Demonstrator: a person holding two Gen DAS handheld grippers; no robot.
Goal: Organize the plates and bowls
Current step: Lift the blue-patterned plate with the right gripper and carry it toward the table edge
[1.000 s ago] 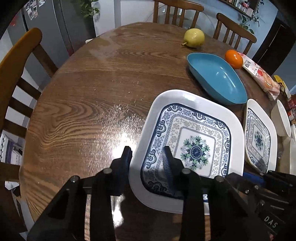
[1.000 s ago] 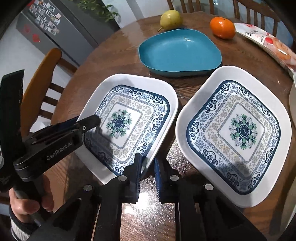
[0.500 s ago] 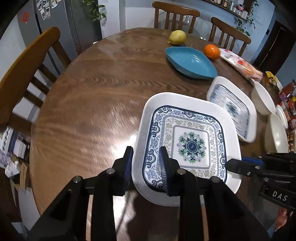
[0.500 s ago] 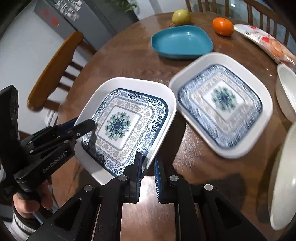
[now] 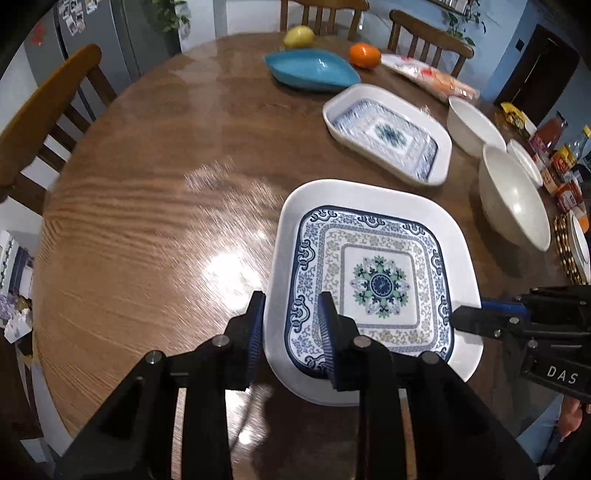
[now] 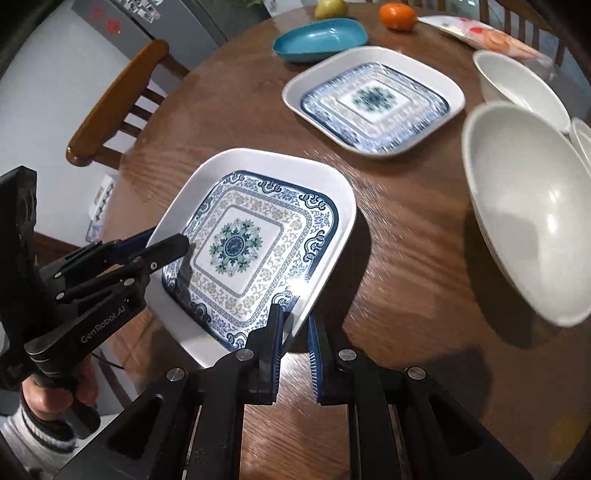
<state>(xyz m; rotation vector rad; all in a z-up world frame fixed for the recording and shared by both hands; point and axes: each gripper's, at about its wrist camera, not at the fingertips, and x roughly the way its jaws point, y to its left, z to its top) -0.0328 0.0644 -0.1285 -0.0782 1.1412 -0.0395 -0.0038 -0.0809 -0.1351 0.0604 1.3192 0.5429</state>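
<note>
On the left, your left gripper (image 5: 291,325) has its fingers (image 5: 255,325) clamped on the left rim of the patterned plate (image 5: 373,280), one finger outside the rim and one on the inner face. The plate is carried above the round wooden desk (image 5: 147,192); how high cannot be told. In the right wrist view the same gripper (image 6: 168,247) enters from the left, and the hand (image 6: 55,398) holding it shows at the lower left, partly cut off by the frame edge.

At the plate's opposite edge, your right gripper (image 6: 295,332) has its fingers (image 6: 275,332) closed on the near rim of the patterned plate (image 6: 251,240). The left wrist view shows only the tip of this gripper (image 5: 469,319) at the plate's right edge; its contact point is hidden there.

Further right, a second patterned plate (image 5: 388,136) lies on the desk, blurred in both views. Behind it stand a blue dish (image 5: 310,70), a yellow fruit (image 5: 299,36) and an orange (image 5: 365,55); the fruit is cut off at the top edge of the right wrist view.

At the far right, white bowls (image 5: 513,199) rest on the desk. The right wrist view shows the large bowl (image 6: 524,210) more fully. Only the left wrist view shows the packets and jars (image 5: 557,162) beyond it, too small to identify.
</note>
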